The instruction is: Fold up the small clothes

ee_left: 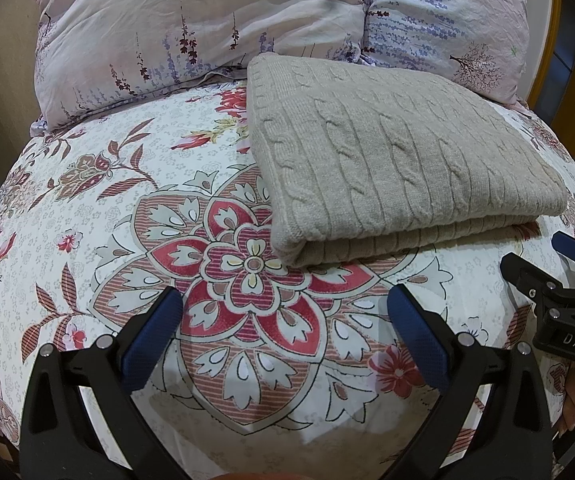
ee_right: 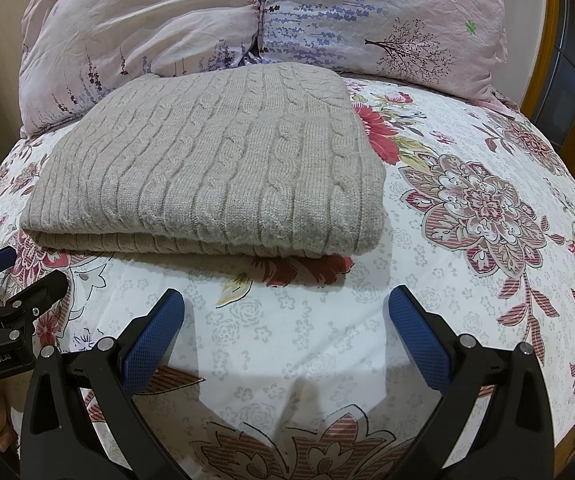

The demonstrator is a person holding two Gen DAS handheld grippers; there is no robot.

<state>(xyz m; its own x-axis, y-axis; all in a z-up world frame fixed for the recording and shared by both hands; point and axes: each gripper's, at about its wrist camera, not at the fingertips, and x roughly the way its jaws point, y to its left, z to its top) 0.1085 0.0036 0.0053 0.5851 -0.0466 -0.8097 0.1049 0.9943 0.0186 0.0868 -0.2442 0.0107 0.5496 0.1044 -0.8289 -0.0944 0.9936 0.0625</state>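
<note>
A beige cable-knit sweater (ee_left: pixel 399 160) lies folded in a flat rectangle on the floral bed sheet (ee_left: pixel 87 208). It also shows in the right wrist view (ee_right: pixel 215 168), just ahead of the gripper. My left gripper (ee_left: pixel 285 300) is open and empty, hovering over the sheet in front of the sweater's left corner. My right gripper (ee_right: pixel 285 300) is open and empty, in front of the sweater's near edge. Each gripper shows at the edge of the other's view: the right gripper (ee_left: pixel 543 264) and the left gripper (ee_right: pixel 19 276).
Two floral pillows (ee_left: pixel 207 20) (ee_right: pixel 367 12) lie behind the sweater at the head of the bed. A yellow wooden frame (ee_right: pixel 543 60) stands at the far right. The floral sheet (ee_right: pixel 467 200) stretches to the right of the sweater.
</note>
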